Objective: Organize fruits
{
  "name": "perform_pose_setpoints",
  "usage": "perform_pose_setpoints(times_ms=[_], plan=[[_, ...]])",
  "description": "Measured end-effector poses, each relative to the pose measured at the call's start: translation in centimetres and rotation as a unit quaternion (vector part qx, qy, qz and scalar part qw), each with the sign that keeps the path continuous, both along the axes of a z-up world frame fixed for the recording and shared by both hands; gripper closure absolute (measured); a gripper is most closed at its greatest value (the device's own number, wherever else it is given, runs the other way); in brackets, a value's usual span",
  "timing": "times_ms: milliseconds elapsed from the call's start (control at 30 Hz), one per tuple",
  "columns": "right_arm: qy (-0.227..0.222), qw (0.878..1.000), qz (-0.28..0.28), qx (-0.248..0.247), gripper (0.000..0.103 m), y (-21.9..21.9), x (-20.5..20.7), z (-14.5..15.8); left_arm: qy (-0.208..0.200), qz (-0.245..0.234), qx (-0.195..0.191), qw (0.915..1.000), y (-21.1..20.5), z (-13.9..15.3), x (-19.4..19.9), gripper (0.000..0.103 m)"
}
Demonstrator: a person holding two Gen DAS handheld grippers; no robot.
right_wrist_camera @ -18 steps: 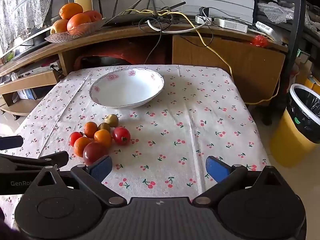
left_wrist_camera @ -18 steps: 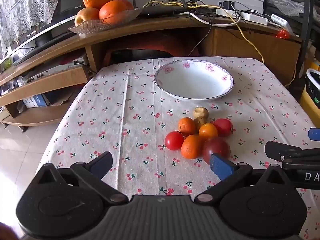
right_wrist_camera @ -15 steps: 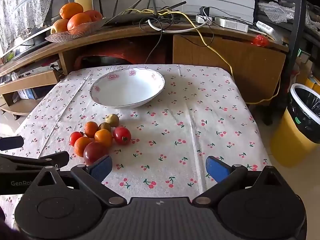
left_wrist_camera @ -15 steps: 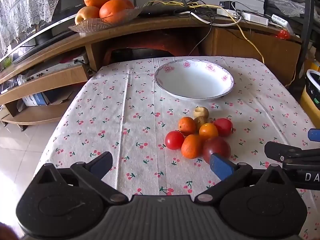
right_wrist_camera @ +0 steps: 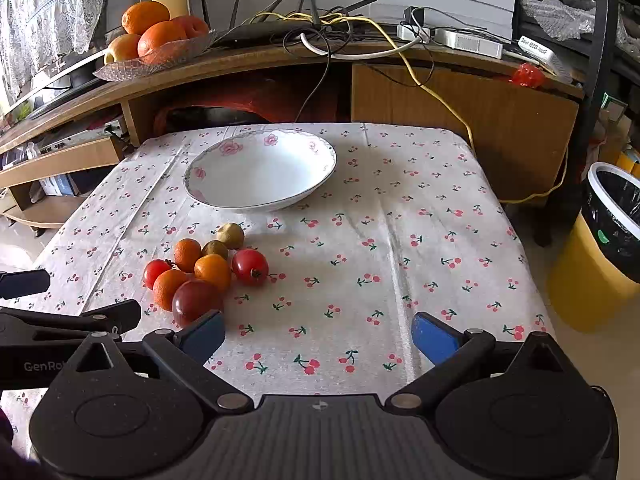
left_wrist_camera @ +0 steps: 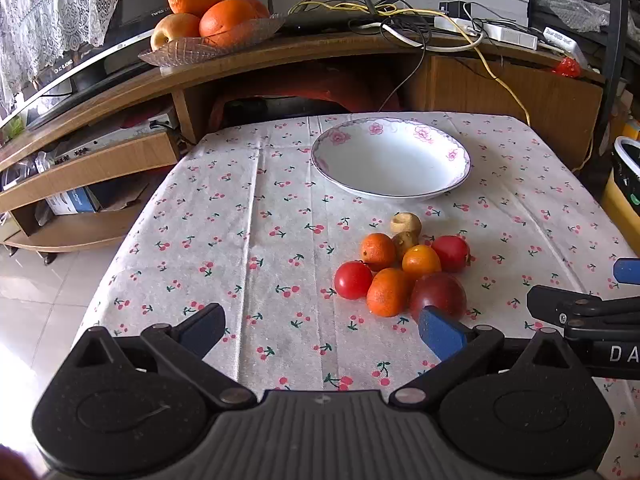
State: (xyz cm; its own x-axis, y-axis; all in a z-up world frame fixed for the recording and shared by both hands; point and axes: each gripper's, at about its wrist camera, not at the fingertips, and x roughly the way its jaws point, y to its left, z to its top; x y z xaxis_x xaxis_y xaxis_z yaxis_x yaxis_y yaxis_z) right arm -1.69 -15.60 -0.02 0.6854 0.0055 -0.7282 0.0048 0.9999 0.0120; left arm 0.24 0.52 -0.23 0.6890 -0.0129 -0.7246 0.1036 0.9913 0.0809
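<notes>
Nothing has really changed over the last half second: fruit [left_wrist_camera: 402,266] sits in the same cluster mid-table, bowl [left_wrist_camera: 390,158] toward the far edge is empty. So sorting hasn't started. Left claw [left_wrist_camera: 320,330] is spread wide, holding nothing, hanging over the near edge; its right finger [left_wrist_camera: 438,334] overlaps the dark plum [left_wrist_camera: 440,294] in view, contact probably none. Right claw [right_wrist_camera: 316,336] likewise wide and empty, fruit off its left finger.

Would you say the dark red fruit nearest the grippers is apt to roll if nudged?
Probably: the dark red fruit looks round and glossy, so it may roll and slip. It touches an orange fruit, so a push could scatter the cluster.
</notes>
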Motion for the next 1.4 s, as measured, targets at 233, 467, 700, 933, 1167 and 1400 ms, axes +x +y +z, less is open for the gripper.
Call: perform_pose_setpoints(times_ms=[233,467,700,933,1167,1400], plan=[[0.003,1.000,0.004,0.002,0.009,0.20,0.02,-0.10,0.000,0.001,0.001,1.0000,0.07,-0.06,0.04,0.000],[0.002,1.000,0.008,0.001,0.009,0.25,0.07,-0.07,-0.001,-0.001,0.003,1.0000,0.23,0.02,0.02,0.000],[0.004,1.000,0.010,0.001,0.009,0.29,0.12,-0.10,-0.003,-0.002,0.006,1.0000,0.25,-0.04,-0.06,0.000],[0.006,1.000,0.014,0.003,0.009,0.46,0.21,-0.20,-0.003,-0.004,0.008,1.0000,0.27,-0.16,-0.07,0.000],[0.008,1.000,0.017,0.006,0.009,0.64,0.21,-0.31,-0.003,-0.002,0.008,1.0000,0.47,-0.20,-0.07,0.000],[0.009,1.000,0.026,0.007,0.010,0.80,0.31,-0.39,-0.002,-0.002,0.010,0.9999,0.80,-0.33,-0.06,0.000]])
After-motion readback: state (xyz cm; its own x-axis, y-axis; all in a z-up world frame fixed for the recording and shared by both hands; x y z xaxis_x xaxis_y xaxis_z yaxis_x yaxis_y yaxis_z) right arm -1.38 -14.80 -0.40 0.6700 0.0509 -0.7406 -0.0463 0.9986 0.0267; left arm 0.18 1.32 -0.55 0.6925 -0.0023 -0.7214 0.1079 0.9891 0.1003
